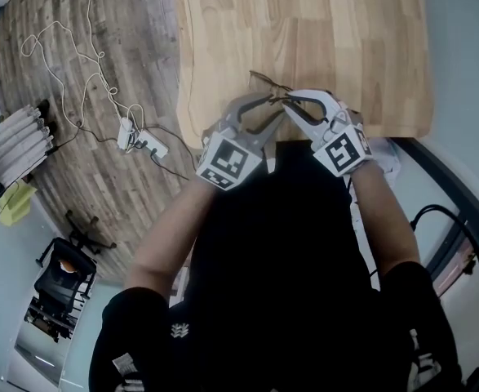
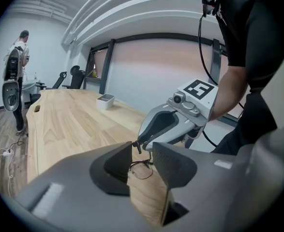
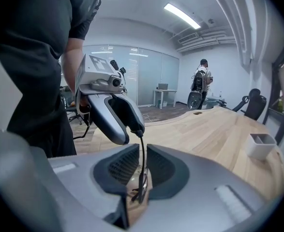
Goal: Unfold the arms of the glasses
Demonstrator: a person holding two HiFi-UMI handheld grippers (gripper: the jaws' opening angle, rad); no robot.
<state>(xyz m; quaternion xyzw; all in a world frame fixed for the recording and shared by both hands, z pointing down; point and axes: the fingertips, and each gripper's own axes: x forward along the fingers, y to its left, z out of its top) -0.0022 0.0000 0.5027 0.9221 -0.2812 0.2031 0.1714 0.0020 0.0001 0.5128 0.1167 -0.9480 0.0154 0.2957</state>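
Thin dark wire glasses [image 1: 265,80] lie near the front edge of the light wooden table [image 1: 304,23]. Both grippers meet over them. My left gripper [image 1: 263,113] is open, its jaws wide apart, with the glasses [image 2: 141,168] visible in the gap and touching neither pad. My right gripper [image 1: 294,109] comes in from the right. One thin glasses arm [image 3: 142,158] stands up between the right jaws, with a slim gap on each side. Its top end sits by the left gripper's fingertip [image 3: 138,128]. The glasses' lenses are largely hidden behind the jaws.
A small white tray [image 2: 105,101] stands farther along the table. A person [image 3: 200,83] stands at the table's far end, near office chairs. On the wood-plank floor left of the table lie a power strip [image 1: 141,141] and loose cables. My torso is right at the table's front edge.
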